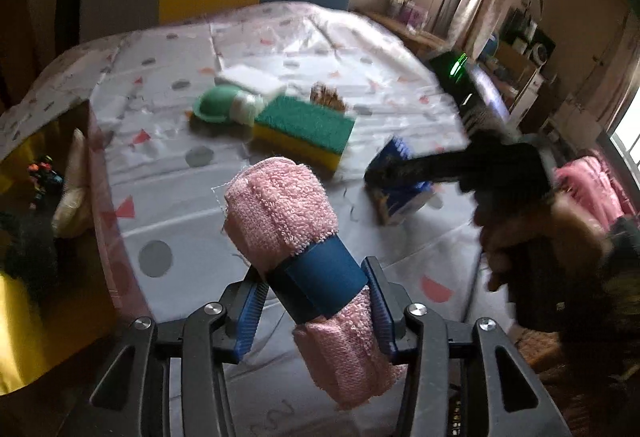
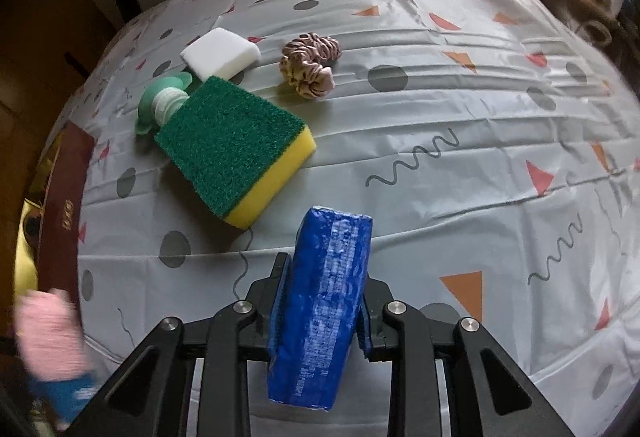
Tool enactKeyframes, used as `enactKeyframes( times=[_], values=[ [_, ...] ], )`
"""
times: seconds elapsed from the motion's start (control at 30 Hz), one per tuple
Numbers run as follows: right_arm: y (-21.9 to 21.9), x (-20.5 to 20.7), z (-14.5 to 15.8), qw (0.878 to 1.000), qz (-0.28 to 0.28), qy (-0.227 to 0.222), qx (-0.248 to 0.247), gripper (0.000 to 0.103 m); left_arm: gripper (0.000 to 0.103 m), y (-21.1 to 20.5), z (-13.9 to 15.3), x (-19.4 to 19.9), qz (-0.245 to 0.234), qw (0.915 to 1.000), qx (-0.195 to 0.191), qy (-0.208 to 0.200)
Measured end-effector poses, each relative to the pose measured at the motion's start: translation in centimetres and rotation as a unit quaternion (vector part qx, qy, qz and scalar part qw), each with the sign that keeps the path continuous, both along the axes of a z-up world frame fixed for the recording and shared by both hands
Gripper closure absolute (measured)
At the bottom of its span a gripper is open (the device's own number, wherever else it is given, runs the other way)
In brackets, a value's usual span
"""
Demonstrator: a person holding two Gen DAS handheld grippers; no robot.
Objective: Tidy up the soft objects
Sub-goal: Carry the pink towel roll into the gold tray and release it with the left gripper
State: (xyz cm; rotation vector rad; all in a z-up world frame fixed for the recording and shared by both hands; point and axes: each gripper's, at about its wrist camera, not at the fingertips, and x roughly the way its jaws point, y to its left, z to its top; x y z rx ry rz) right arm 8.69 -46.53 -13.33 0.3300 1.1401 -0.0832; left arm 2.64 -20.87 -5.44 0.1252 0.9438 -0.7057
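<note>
A: Both hands are loaded. The left gripper (image 1: 316, 301) is clamped on the rolled pink towel (image 1: 280, 213) at its blue paper band (image 1: 320, 277), holding it clear of the desk (image 1: 180, 197). The right gripper (image 2: 322, 311) is closed on the blue tissue pack (image 2: 324, 309), gripping it across its narrow faces.

B: Where does the rest sit?

A: In a cluster toward the far left of the desk: the green-and-yellow sponge (image 2: 232, 145), with the white sponge block (image 2: 220, 53) and a green-capped bottle (image 2: 160, 105) touching it, and the pink scrunchie (image 2: 310, 65) just beside them.

B: So how should the towel go down?

A: I'd say carry it level, since most of the roll hangs out past the pads and could droop or slide out of the band. Set it next to the cluster, not on top of it, and open only once it rests on the cloth.

B: And the pack?

A: Squeeze it gently, as it will crush. Keep the two grippers well apart so they don't cross.
</note>
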Motion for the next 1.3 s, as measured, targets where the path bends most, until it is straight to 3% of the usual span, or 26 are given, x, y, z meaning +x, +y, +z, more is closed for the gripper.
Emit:
enactKeyframes(
  times=[0.17, 0.4, 0.53, 0.77, 1.03, 1.2, 1.3],
  values=[
    [0.7, 0.3, -0.1, 1.0, 0.012, -0.002, -0.022, 0.074, 0.055, 4.5, 3.4, 0.7, 0.046, 0.9981, -0.039, -0.012],
    [1.0, 0.4, -0.1, 0.999, 0.017, -0.002, -0.034, 0.074, 0.055, 13.1, 4.9, 3.7, 0.153, 0.9871, -0.043, -0.019],
    [1.1, 0.4, -0.1, 0.999, 0.019, -0.002, -0.039, 0.074, 0.055, 18.8, 4.0, 5.4, 0.218, 0.9757, -0.015, -0.017],
    [1.1, 0.5, -0.1, 0.999, 0.02, -0.002, -0.041, 0.074, 0.055, 25.7, -0.3, 9.5, 0.276, 0.9586, 0.053, 0.042],
    [1.4, 0.5, -0.3, 0.999, 0.024, -0.002, -0.047, 0.074, 0.053, 27.4, -3.7, 14.2, 0.287, 0.9465, 0.14, 0.045],
    [1.5, 0.7, -0.5, 0.998, 0.028, -0.003, -0.055, 0.074, 0.029, 27.4, -4.0, 14.9, 0.29, 0.9484, 0.126, 0.025],
    [1.6, 0.7, -0.5, 0.998, 0.032, -0.003, -0.059, 0.074, 0.024, 27.0, -4.2, 14.9, 0.294, 0.9482, 0.12, 0.014]
  ],
)
